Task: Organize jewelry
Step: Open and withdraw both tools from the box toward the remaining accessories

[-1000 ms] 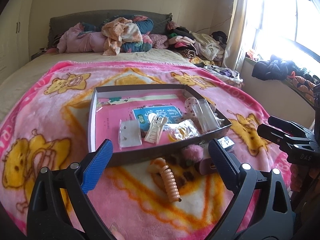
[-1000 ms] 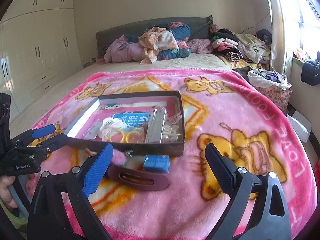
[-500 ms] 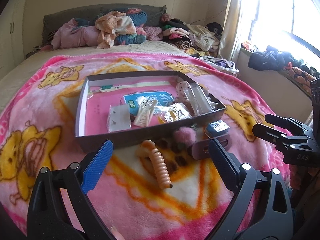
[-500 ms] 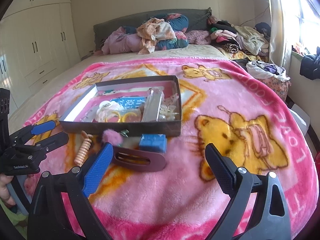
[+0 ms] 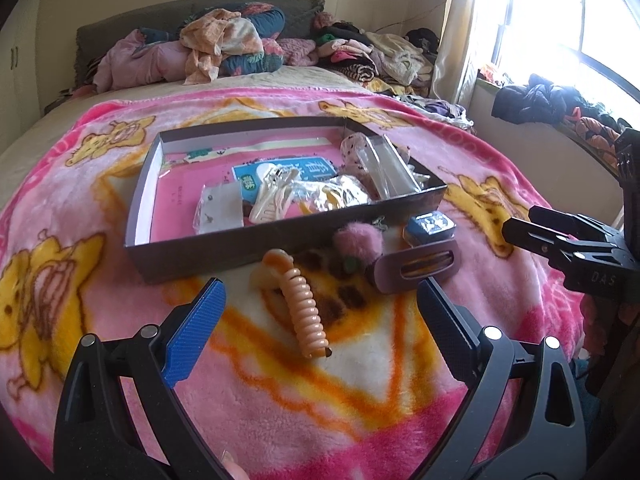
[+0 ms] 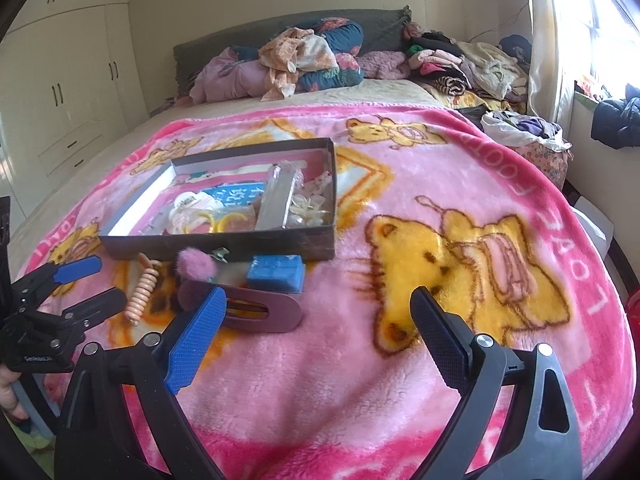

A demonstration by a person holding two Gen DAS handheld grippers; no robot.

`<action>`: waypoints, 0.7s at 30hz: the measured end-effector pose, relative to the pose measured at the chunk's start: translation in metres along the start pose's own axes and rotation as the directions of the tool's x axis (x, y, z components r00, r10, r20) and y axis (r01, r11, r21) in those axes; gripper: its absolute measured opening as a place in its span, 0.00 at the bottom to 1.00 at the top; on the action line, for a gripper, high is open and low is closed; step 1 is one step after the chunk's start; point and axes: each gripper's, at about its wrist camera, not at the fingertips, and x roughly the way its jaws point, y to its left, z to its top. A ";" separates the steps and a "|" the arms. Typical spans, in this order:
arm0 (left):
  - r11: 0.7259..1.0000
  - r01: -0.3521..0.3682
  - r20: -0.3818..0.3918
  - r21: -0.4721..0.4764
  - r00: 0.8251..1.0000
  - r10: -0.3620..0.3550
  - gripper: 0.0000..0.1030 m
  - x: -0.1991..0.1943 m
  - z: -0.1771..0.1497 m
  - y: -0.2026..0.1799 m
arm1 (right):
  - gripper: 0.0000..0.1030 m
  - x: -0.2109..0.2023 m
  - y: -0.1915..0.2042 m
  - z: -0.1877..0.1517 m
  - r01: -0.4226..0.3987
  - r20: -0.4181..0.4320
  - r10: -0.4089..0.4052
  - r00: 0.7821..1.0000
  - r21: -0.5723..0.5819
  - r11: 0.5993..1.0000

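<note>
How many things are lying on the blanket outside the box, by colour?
Peach: 1, spiral clip
Pink: 1, pompom
Blue: 1, small box
Mauve: 1, oval clip
Total: 4

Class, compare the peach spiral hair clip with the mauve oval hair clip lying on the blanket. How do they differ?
The peach spiral hair clip is narrow and ribbed; the mauve oval hair clip is broad, smooth and flat with a slot through it. The peach one lies centred before the open left claw; the mauve one lies further right, next to the small blue box. Both rest on the blanket, outside the tray.
</note>
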 end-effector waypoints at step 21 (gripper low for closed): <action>1.000 0.010 -0.073 -0.021 0.997 -0.011 0.85 0.029 -0.014 0.010 | 0.88 0.042 0.009 -0.004 -0.062 -0.104 0.057 0.993 -0.049 0.997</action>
